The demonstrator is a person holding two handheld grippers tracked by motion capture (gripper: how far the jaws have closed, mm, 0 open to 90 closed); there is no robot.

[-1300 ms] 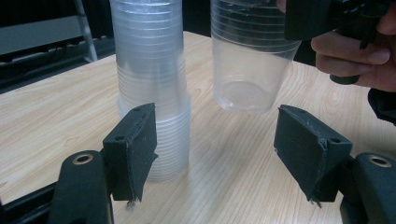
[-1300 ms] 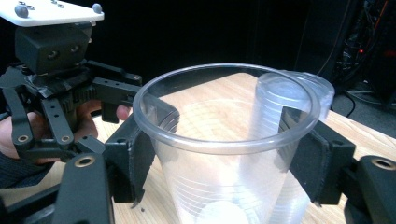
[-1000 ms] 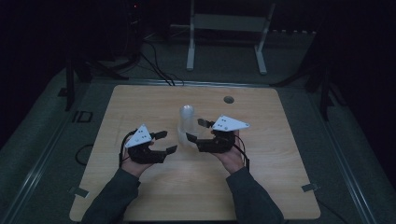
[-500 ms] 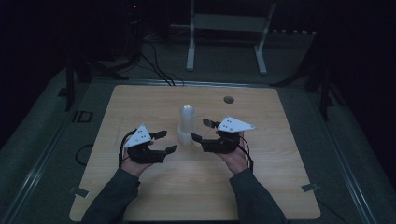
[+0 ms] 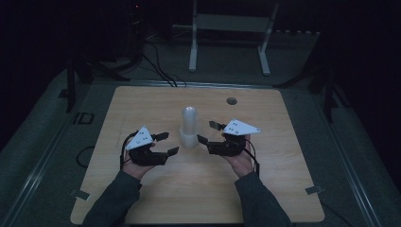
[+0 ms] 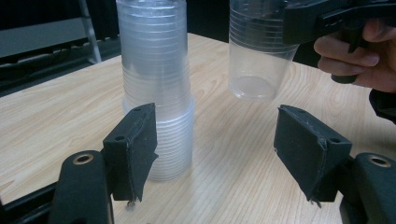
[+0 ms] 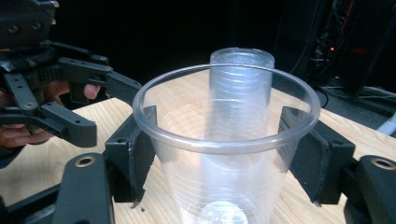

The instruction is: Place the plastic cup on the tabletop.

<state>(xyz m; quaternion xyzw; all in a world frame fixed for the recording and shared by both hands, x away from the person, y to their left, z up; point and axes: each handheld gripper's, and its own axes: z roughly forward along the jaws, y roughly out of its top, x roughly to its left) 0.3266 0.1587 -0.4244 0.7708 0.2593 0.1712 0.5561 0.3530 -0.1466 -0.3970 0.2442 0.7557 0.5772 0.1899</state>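
the single clear plastic cup (image 7: 224, 154) sits upright between the jaws of the right gripper (image 7: 224, 158), pinched on its wall a little below the rim and held off the table (image 5: 142, 198); in the left gripper view it hangs in the air just beside the stack, with its base clear of the wood. the stack of clear plastic cups (image 6: 156, 88) stands on the table between the two hands, near the board's middle, apart from both grippers.

the cup looks very light, thin-walled and smooth, so it probably flexes and could buckle or pop out if squeezed hard. the ribbed band below the rim seems the best place to take hold, since the rolled lip stiffens it there; a gentle, level pinch should do. the nested stack is likely top-heavy and easy to tip, and its cups may cling together when one is pulled.

the left gripper (image 6: 215, 149) rests low near the foot of the stack with its jaws wide and nothing between them.

count: one loose cup, one stack (its cups too many and too close to count), two grippers, one table.
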